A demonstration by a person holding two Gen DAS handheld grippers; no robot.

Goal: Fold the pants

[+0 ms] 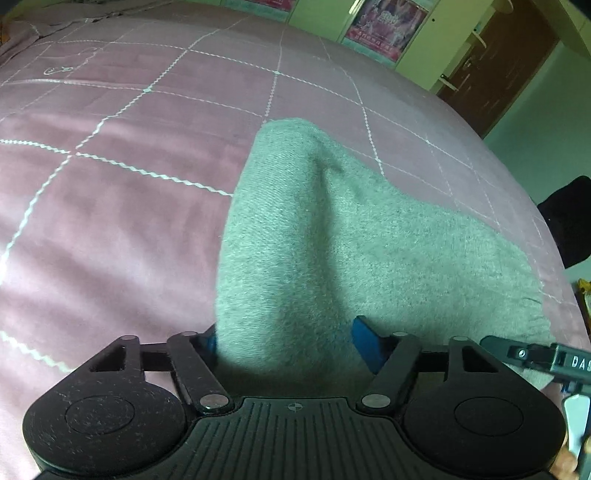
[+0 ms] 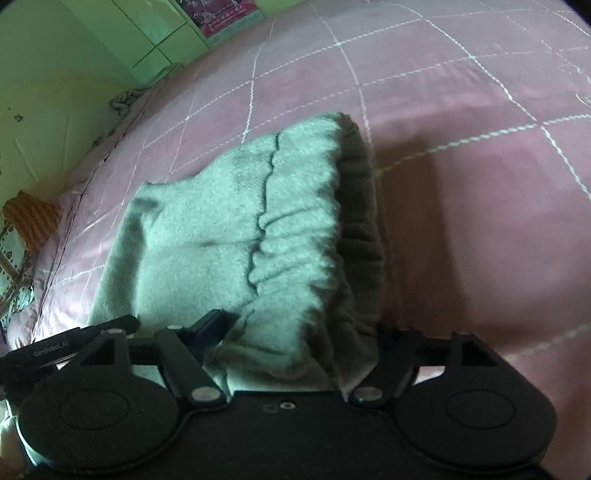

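While the grey pants (image 1: pixel 332 236) lay bunched on the pink quilted bedspread (image 1: pixel 110 206), both claws were buried in the cloth at the near edge. On the left gripper (image 1: pixel 286 343), fabric rose up between the two blue-padded fingers (image 1: pixel 364 341) and filled the whole gap, so the jaws stood fairly wide apart with a thick fold packed between them; whether they were actually pinching it I could not tell. From there the garment ran away across the bed as a raised ridge, with a flatter part spreading off to the right towards the mattress edge. Seen from the other side, the right gripper (image 2: pixel 295 343) had the gathered elastic waistband (image 2: pixel 354 229) heaped between its fingers, the ruffled band curving away from the claw and its darker inside showing along the right rim. Its jaws also stood apart with cloth filling the space, and again I could not say for sure that they were clamped. The pants (image 2: pixel 207 236) sat near the side of the bed closest to the pale green cupboards (image 2: pixel 147 33), touching the bedspread (image 2: pixel 480 184) all along their underside. A poster (image 1: pixel 388 26) hung on the far cupboard doors, and a brown door (image 1: pixel 506 70) stood beyond the bed.
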